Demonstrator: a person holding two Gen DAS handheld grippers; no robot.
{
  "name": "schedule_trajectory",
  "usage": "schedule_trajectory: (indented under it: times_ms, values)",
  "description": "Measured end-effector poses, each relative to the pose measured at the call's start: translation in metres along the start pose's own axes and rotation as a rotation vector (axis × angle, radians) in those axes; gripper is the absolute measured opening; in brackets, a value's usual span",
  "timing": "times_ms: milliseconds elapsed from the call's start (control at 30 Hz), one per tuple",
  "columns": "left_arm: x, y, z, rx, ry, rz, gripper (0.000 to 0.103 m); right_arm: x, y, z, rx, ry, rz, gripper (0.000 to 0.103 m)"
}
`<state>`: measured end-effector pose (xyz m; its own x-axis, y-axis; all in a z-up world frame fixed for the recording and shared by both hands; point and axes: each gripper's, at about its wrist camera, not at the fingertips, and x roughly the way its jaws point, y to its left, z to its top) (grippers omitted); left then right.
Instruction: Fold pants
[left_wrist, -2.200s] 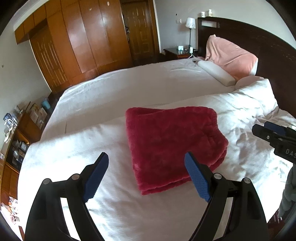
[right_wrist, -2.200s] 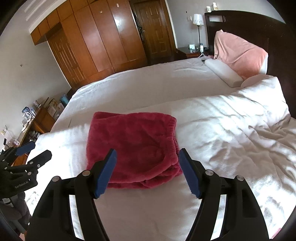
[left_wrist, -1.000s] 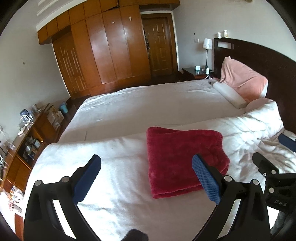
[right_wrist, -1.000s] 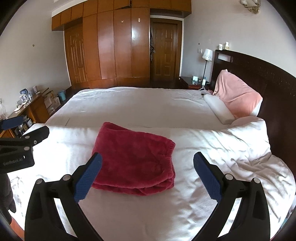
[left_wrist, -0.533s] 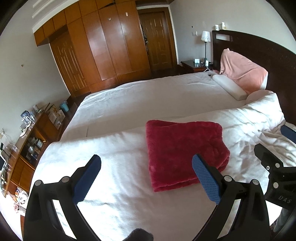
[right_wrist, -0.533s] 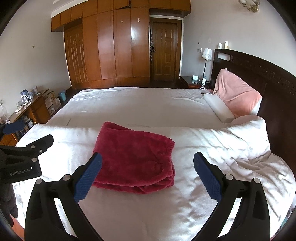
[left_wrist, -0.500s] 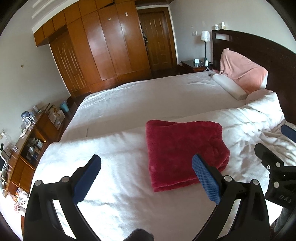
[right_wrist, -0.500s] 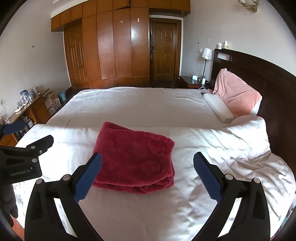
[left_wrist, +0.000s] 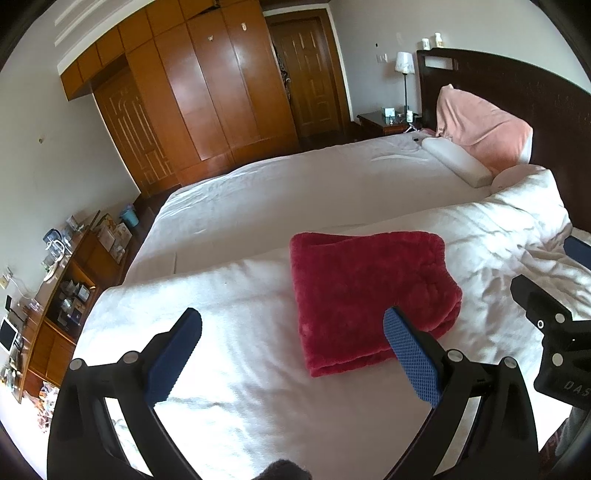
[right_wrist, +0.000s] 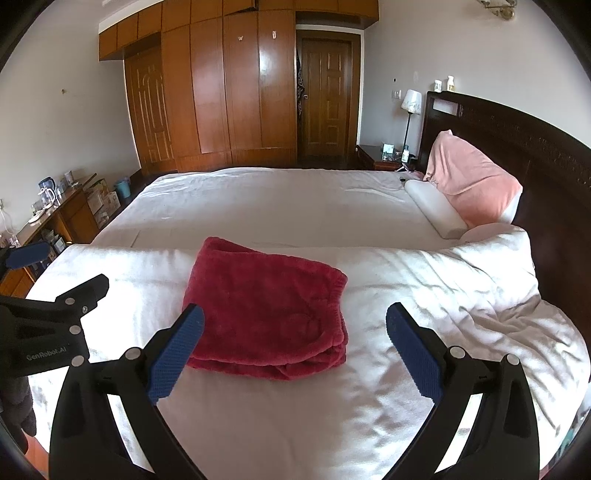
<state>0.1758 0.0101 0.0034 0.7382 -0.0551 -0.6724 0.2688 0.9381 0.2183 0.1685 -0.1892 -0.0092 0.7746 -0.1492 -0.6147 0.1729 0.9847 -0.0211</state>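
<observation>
The red fleece pants (left_wrist: 364, 291) lie folded into a thick rectangle on the white duvet (left_wrist: 240, 369), elastic waistband at the right end. They also show in the right wrist view (right_wrist: 269, 314). My left gripper (left_wrist: 291, 350) is open and empty, held above the duvet near the pants' front left. My right gripper (right_wrist: 293, 350) is open and empty, held above the pants' front edge. Neither touches the cloth. The right gripper's body shows at the right edge of the left wrist view (left_wrist: 554, 339); the left gripper's body shows at the left of the right wrist view (right_wrist: 48, 325).
A pink pillow (right_wrist: 472, 184) and a white bolster (right_wrist: 432, 210) lie against the dark headboard (right_wrist: 554, 166). A wooden wardrobe (right_wrist: 229, 99) and door stand at the back. A cluttered wooden sideboard (left_wrist: 59, 295) runs along the left wall. A bedside table with a lamp (right_wrist: 410, 107) is at the back right.
Both grippers have drawn back and up from the pants over the last two seconds and opened wider. In the last half second the views barely shift. The pants have not moved.
</observation>
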Motion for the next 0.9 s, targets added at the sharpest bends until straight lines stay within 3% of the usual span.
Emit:
schedule_trajectory:
  times_ms: [900]
  values:
    - [0.009, -0.006, -0.01, 0.024, 0.02, -0.018, 0.098, 0.006, -0.002, -0.003, -0.004, 0.02, 0.002, 0.1]
